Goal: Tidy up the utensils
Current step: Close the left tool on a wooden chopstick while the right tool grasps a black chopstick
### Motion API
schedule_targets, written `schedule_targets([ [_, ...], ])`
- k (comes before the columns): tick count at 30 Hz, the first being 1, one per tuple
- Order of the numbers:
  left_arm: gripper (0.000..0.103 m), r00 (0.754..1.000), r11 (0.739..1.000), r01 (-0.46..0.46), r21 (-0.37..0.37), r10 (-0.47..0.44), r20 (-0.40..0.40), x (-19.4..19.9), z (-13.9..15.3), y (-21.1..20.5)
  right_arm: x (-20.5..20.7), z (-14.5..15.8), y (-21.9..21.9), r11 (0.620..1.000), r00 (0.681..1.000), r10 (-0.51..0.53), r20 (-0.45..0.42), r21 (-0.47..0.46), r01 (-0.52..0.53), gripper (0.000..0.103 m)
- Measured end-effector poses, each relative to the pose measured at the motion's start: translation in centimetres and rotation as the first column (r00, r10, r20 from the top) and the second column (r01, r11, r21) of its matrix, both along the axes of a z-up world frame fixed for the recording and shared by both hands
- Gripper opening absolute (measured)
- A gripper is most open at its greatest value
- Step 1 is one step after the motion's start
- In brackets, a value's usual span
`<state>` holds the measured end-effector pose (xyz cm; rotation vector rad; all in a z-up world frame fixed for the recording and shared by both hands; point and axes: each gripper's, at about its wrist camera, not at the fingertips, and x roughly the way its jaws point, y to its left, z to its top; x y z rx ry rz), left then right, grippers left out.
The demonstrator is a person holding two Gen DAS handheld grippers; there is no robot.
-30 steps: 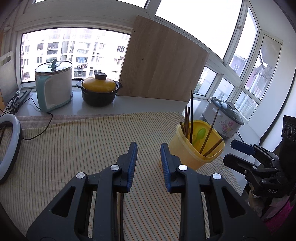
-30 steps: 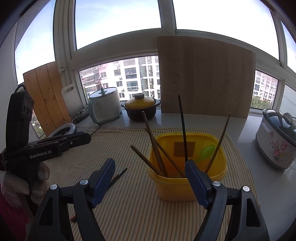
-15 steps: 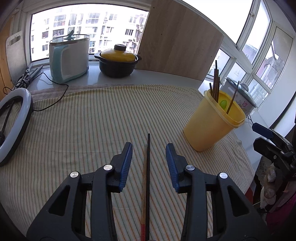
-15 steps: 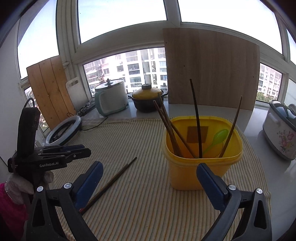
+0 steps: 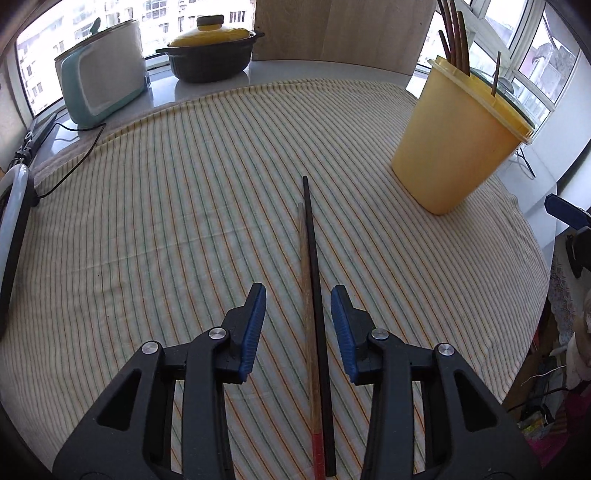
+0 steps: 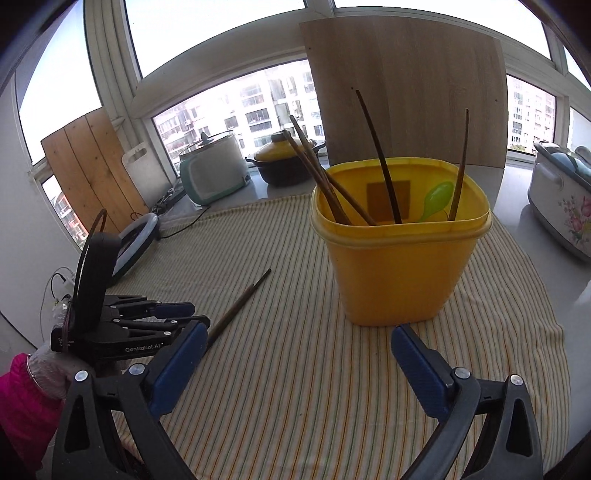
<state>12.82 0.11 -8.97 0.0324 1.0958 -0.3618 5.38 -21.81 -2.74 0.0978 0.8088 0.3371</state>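
Observation:
Two chopsticks lie side by side on the striped cloth: a black chopstick and a wooden chopstick with a red end. My left gripper hangs over them, open, one finger on either side, pads not touching. The same pair of chopsticks shows in the right wrist view beside my left gripper. A yellow container stands upright on the cloth and holds several chopsticks and a green spoon. My right gripper stands wide open just in front of the container, holding nothing.
On the sill behind the cloth stand a teal-and-white cooker, a black pot with a yellow lid and a leaning wooden board. A ring light lies at the left. A floral cooker sits right of the container.
My left gripper has sunk and tipped down toward the cloth, so the two chopsticks now run between its slightly wider jaws. My right gripper has dropped closer to the yellow container and opened wider.

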Motion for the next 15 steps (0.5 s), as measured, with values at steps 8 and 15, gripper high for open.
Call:
schedule_targets([
  [8, 0.028, 0.999, 0.997, 0.029, 0.065, -0.028, -0.021, -0.1, -1.0, -0.8, 0.1, -1.3, -0.8, 0.999, 0.999, -0.015, -0.051, 0.033, 0.017, 0.095],
  [15, 0.021, 0.999, 0.996, 0.038, 0.085, -0.036, -0.025, -0.2, -1.3, -1.1, 0.4, -1.3, -1.1, 0.999, 0.998, -0.025, -0.058, 0.041, 0.028, 0.095],
])
